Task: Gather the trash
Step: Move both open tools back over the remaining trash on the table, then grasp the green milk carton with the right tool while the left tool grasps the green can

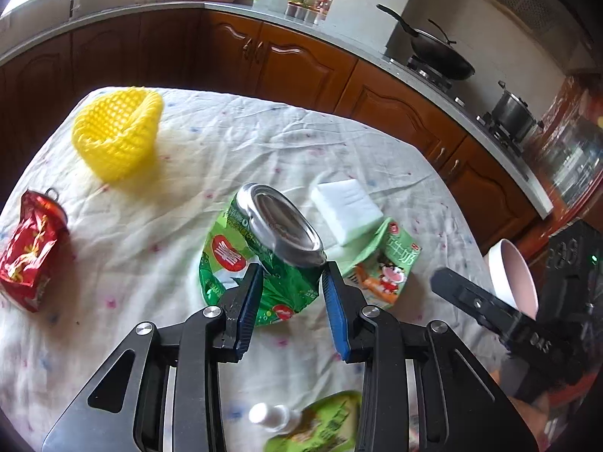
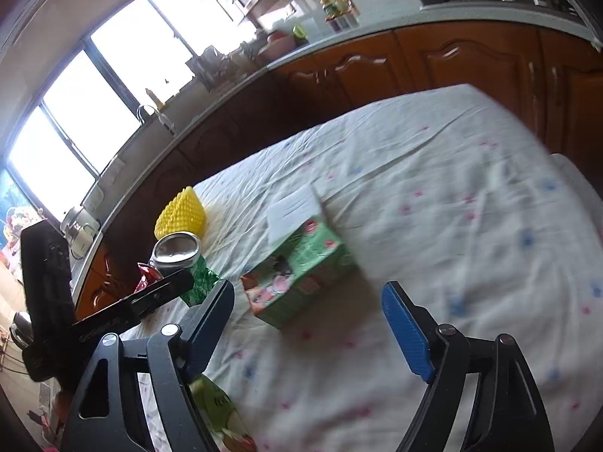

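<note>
kitchen table, cloth wrinkled. my left gripper (image 1: pixel 291 269) pinches the crushed green can (image 1: pixel 260 252); slick dented metal may slip. my right gripper (image 2: pixel 307 301) gapes empty.

My left black metal two-finger gripper (image 1: pixel 290 275) carries ribbed blue pads (image 1: pixel 336 312) and silver pivot screws (image 1: pixel 212 312). My right black gripper (image 2: pixel 307 299) matches it.

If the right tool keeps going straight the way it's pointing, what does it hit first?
Probably the green milk carton, lying on the tablecloth just ahead of the open right tool, though it sits slightly left of centre.
</note>
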A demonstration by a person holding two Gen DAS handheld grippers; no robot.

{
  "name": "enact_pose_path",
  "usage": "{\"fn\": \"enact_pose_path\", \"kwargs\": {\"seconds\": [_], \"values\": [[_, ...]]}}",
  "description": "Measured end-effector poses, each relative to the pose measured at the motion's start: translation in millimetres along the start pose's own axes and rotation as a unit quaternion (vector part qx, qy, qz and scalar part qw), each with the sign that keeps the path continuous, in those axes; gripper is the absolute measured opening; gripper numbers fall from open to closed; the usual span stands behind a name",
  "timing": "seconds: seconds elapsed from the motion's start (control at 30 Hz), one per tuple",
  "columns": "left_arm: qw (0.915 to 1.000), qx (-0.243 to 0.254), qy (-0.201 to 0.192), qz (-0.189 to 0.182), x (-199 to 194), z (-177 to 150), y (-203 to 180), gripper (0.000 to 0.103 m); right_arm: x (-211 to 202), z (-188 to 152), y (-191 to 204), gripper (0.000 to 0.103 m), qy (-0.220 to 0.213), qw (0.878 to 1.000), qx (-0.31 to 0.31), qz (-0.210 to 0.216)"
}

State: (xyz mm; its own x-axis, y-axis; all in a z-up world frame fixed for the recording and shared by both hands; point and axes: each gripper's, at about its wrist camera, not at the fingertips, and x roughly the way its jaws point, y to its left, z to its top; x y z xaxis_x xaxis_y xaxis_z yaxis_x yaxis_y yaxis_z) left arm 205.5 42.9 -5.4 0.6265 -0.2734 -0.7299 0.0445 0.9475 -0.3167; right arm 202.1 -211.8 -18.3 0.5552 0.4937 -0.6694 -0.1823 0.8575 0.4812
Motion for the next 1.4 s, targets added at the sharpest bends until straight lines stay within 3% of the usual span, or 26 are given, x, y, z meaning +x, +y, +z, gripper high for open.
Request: {"fn": "enact_pose_path", "kwargs": {"seconds": [0.1, 0.37, 0.47, 0.53, 0.63, 0.67, 0.77, 0.8, 0.83, 0.9, 1.03, 1.13, 1.23, 1.4], "values": [[0.9999, -0.012, -0.001, -0.008, -4.5, -2.0, 11.2, 0.031, 15.7, 3.2, 9.6, 0.081, 0.013, 1.000, 0.012, 0.003], [0.9998, -0.016, -0.003, -0.011, -11.1, -5.7, 18.1, 0.031, 62.3, 9.3, 21.6, 0.078, 0.049, 0.997, 0.044, -0.044], [0.9998, -0.017, -0.005, -0.013, -12.2, -6.1, 18.0, 0.030, 63.5, 7.8, 20.4, 0.046, 0.048, 0.997, 0.030, -0.055], [0.9997, -0.014, -0.007, -0.016, -13.1, -6.1, 16.6, 0.030, 58.0, 6.3, 12.5, 0.034, 0.047, 0.998, 0.037, -0.036], [0.9997, -0.014, -0.010, -0.019, -15.6, -5.1, 15.6, 0.029, 43.2, 4.0, 7.7, 0.016, 0.035, 0.998, 0.024, -0.045], [0.9996, -0.014, -0.011, -0.020, -16.5, -4.7, 15.6, 0.029, 40.2, 5.2, 7.4, 0.014, 0.033, 0.998, 0.025, -0.045], [0.9995, -0.017, -0.017, -0.019, -21.4, -3.5, 17.4, 0.028, 34.8, 7.2, 7.8, 0.019, 0.027, 0.998, 0.021, -0.055], [0.9995, -0.019, -0.018, -0.020, -23.1, -3.4, 18.2, 0.027, 36.5, 8.1, 9.3, 0.029, 0.028, 0.998, 0.021, -0.058], [0.9994, -0.019, -0.019, -0.020, -24.4, -3.2, 18.9, 0.026, 38.7, 8.2, 9.6, 0.053, 0.034, 0.997, 0.033, -0.058], [0.9994, -0.019, -0.021, -0.019, -26.5, -3.2, 20.1, 0.025, 43.8, 8.9, 13.6, 0.071, 0.037, 0.997, 0.039, -0.048], [0.9995, -0.017, -0.022, -0.018, -27.1, -3.9, 21.8, 0.024, 63.8, 8.6, 30.2, 0.070, 0.044, 0.996, 0.013, -0.079], [0.9994, -0.015, -0.024, -0.018, -27.2, -4.4, 22.0, 0.024, 73.9, 7.9, 32.8, 0.062, 0.047, 0.994, -0.007, -0.101], [0.9994, -0.008, -0.028, -0.016, -27.1, -4.8, 19.3, 0.023, 67.5, 6.8, 33.0, 0.051, 0.040, 0.994, -0.019, -0.103], [0.9993, 0.008, -0.034, -0.015, -27.6, -4.9, 13.7, 0.019, 40.7, 4.7, 21.5, 0.047, 0.017, 0.995, -0.016, -0.095]]}}
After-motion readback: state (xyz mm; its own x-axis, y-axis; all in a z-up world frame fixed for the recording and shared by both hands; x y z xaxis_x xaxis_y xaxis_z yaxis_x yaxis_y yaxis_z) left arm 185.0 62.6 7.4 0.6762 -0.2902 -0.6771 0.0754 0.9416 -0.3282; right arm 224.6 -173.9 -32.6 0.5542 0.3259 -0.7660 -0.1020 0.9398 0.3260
